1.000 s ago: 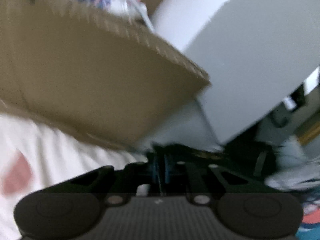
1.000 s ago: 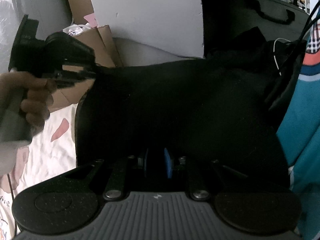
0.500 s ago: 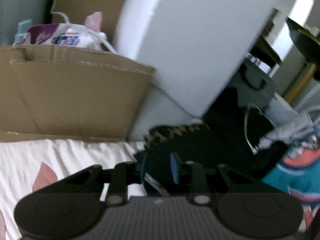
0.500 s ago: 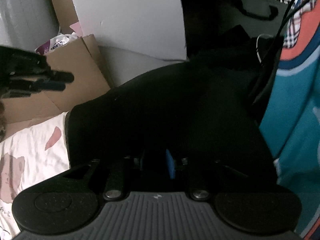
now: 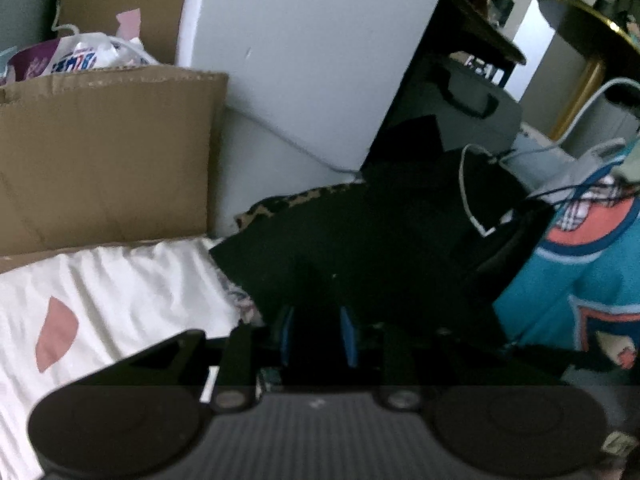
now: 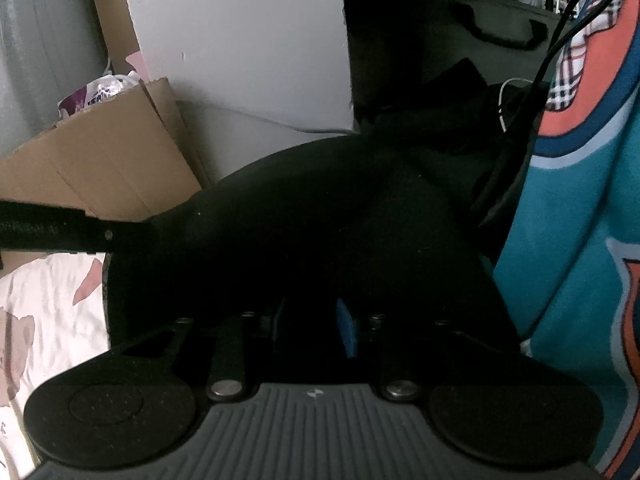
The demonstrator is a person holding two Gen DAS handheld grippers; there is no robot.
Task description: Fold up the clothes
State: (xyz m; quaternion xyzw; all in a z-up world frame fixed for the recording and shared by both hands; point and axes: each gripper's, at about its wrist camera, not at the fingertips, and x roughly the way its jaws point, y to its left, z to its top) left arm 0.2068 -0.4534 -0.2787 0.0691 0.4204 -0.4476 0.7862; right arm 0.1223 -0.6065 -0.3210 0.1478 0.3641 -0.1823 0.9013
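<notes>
The left gripper (image 5: 316,334) has its blue-padded fingers parted around the edge of a black fabric garment (image 5: 360,264) lying on the white patterned bedsheet (image 5: 100,292). The right gripper (image 6: 314,326) likewise stands parted with black cloth between its pads; whether either grips it, I cannot tell.

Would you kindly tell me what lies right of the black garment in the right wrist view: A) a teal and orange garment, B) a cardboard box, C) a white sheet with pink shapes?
A: the teal and orange garment fills the frame's right side beside the black garment.
</notes>
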